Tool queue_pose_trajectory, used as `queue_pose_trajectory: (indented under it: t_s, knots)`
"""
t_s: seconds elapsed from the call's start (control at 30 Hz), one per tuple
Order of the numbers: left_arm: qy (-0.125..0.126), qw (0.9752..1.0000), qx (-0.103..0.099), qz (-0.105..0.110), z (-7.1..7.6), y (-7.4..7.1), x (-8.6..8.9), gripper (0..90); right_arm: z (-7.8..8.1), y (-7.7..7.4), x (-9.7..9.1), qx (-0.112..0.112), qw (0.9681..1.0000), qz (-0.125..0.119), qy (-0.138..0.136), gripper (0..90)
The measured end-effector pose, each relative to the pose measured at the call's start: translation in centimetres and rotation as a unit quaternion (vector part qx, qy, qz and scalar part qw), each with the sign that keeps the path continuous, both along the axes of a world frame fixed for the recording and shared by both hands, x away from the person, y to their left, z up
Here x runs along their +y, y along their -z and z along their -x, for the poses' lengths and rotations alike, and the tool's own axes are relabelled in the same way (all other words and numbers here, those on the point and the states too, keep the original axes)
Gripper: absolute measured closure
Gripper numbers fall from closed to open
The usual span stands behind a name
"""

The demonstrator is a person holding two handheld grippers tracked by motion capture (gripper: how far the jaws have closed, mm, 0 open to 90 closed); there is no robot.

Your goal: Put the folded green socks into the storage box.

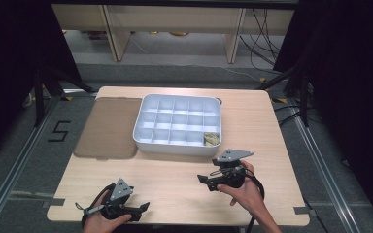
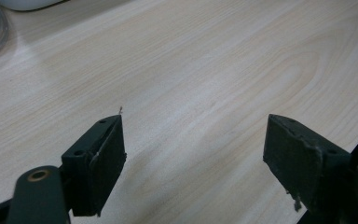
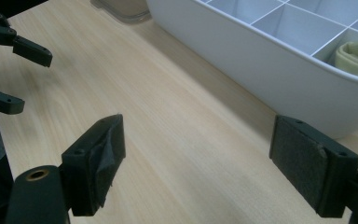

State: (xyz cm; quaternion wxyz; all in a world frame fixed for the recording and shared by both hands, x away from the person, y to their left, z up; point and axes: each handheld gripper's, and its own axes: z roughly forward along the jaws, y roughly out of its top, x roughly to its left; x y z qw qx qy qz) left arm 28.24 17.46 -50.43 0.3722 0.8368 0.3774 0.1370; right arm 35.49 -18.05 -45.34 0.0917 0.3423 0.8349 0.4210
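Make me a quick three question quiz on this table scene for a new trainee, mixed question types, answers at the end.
1. True or false: the right gripper clamps the yellow-green folded cloth.
2. Which corner compartment of the white plastic divided tray holds that cloth, seen from the person's side?
3. The brown translucent flat lid lies: A) on the tray, B) left of the tray, C) under the left gripper.

Key: 1 false; 2 near right; 3 B.

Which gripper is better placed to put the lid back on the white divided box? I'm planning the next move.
Probably left. The left gripper lies on the same side as the lid beside the white box, jaws open and empty. The right gripper is open too, but sits near the box's far corner.
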Motion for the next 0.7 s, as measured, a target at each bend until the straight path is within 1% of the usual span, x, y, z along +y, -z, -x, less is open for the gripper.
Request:
queue_pose_trajectory:
  t_s: [0.03,0.07,0.1,0.13,0.17,0.2,0.23,0.27,0.3,0.33,0.4,0.43,0.5,0.53,0.57,0.6,0.63,0.7]
  knots:
    - [0.001,1.0,0.0,0.0,0.0,0.0,0.0,20.2,0.1,0.0,0.0,0.002,1.0,0.002,0.001,19.3]
    - [-0.003,1.0,-0.001,0.007,0.0,0.1,-0.1,20.2,0.1,0.2,0.0,0.0,1.0,-0.001,0.002,19.3]
    - [-0.011,0.9998,-0.002,0.016,0.0,0.1,-0.2,20.2,0.4,0.2,0.0,0.011,0.9999,-0.004,0.005,19.3]
    - [-0.003,1.0,-0.002,0.007,0.0,0.1,-0.1,20.2,0.2,0.3,-0.1,0.003,1.0,-0.003,-0.002,19.2]
    - [0.001,1.0,-0.002,0.001,0.0,0.0,0.0,20.2,0.3,0.4,-0.1,0.003,1.0,-0.002,0.0,19.3]
    - [0.001,1.0,-0.001,0.001,0.0,0.0,0.0,20.2,0.4,0.4,-0.1,0.008,1.0,-0.001,0.001,19.3]
    - [0.0,1.0,-0.001,0.002,0.0,0.0,0.0,20.2,0.6,0.6,0.0,0.011,0.9999,-0.008,0.004,19.3]
    - [-0.001,1.0,-0.001,0.003,0.0,0.0,0.0,20.2,0.6,0.6,-0.1,0.011,0.9999,-0.004,-0.003,19.3]
    - [0.0,1.0,-0.001,0.003,0.0,0.0,0.0,20.2,0.7,0.6,-0.2,0.01,0.9999,-0.001,0.0,19.4]
    - [0.0,1.0,0.0,0.0,0.0,0.0,0.0,20.2,0.8,0.7,-0.1,0.014,0.9999,-0.005,0.002,19.3]
    - [0.001,1.0,0.0,-0.001,0.0,0.0,0.0,20.2,0.8,0.8,-0.3,0.007,1.0,-0.002,0.001,19.4]
    - [0.001,1.0,0.0,-0.001,0.0,0.0,0.0,20.2,1.0,0.8,-0.3,0.016,0.9999,-0.004,0.001,19.4]
    - [0.001,1.0,-0.001,-0.001,0.0,0.0,0.0,20.2,1.0,0.9,-0.4,0.009,1.0,-0.002,-0.003,19.4]
    - [0.0,1.0,-0.001,0.002,0.0,0.0,0.0,20.2,1.1,0.9,-0.5,0.018,0.9998,-0.004,0.002,19.4]
    - [0.001,1.0,-0.001,-0.001,0.0,0.0,0.0,20.2,1.1,1.0,-0.5,0.007,1.0,-0.003,0.001,19.4]
    - [-0.001,1.0,-0.002,0.002,0.0,0.0,0.0,20.2,1.1,1.1,-0.6,0.009,1.0,0.0,-0.001,19.4]
    - [-0.001,1.0,-0.002,0.002,0.0,0.0,0.0,20.2,1.2,1.1,-0.6,0.014,0.9999,-0.001,0.002,19.4]
    - [0.0,1.0,-0.001,0.001,0.0,0.0,0.0,20.2,1.5,1.3,-0.6,0.021,0.9997,-0.007,0.01,19.2]
